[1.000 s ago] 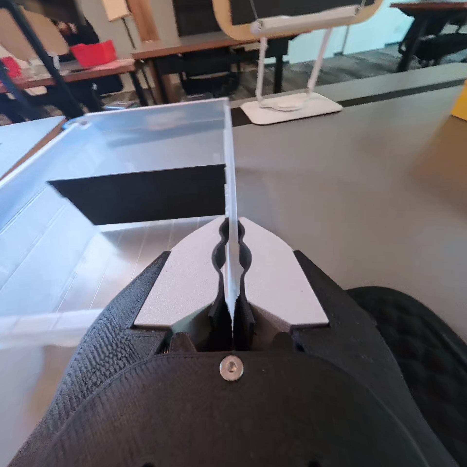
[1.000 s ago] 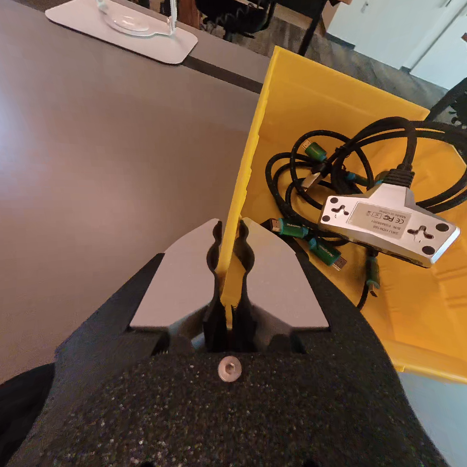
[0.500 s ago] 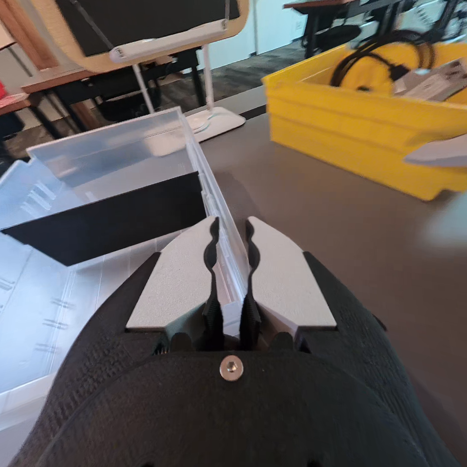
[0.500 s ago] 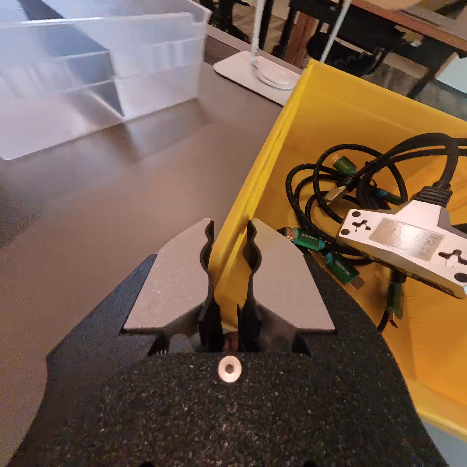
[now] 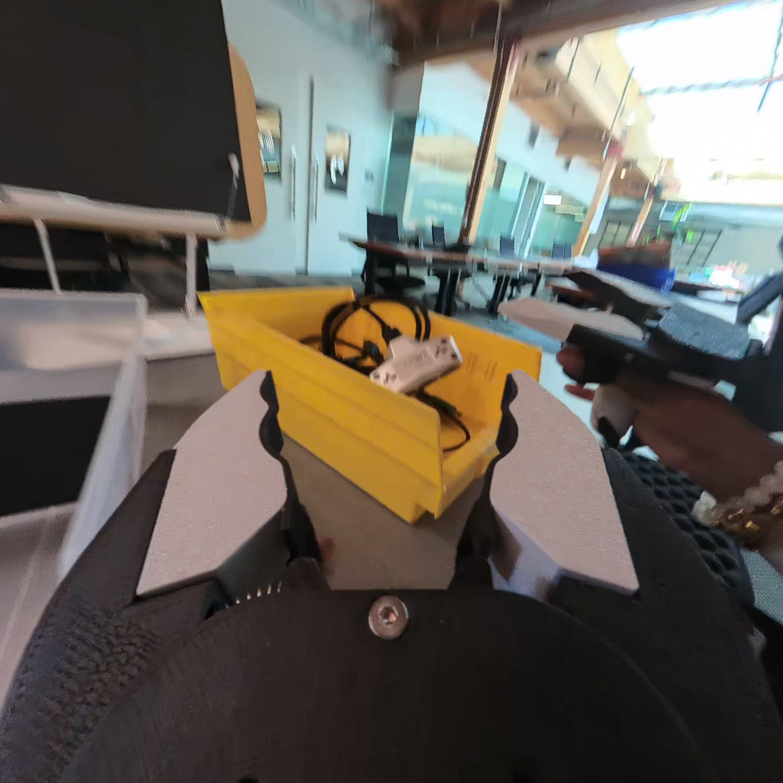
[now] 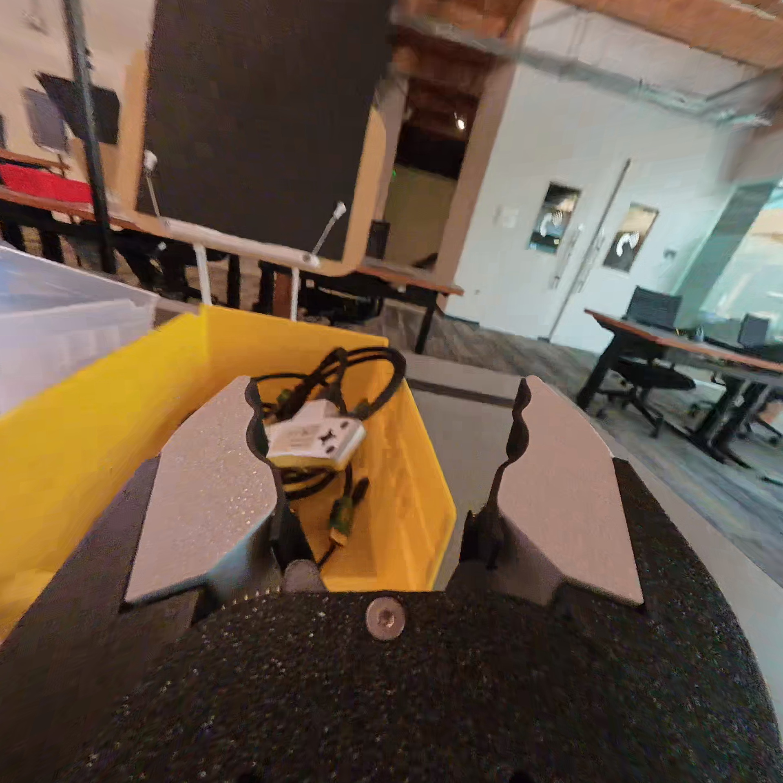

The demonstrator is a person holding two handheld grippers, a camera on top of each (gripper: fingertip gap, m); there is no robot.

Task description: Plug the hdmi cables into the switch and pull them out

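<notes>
Both my grippers, left (image 5: pixel 387 423) and right (image 6: pixel 385 428), are spread and empty. The switch (image 6: pixel 313 436) lies atop coiled cables (image 6: pixel 351 368) in the yellow bin (image 6: pixel 106 415), ahead, nearer my right gripper.

Wide-spread grey-fingered right gripper (image 6: pixel 387 406) above yellow plastic bin (image 6: pixel 106 406); inside, white boxy HDMI switch (image 6: pixel 315 436) atop tangled black cables (image 6: pixel 364 368).

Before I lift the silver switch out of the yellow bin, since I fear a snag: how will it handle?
The switch looks rigid and probably light. Black cables loop around it, so they would likely drag along, floppy. It lies tilted on the tangle in the yellow bin, so a push may slide it.
</notes>
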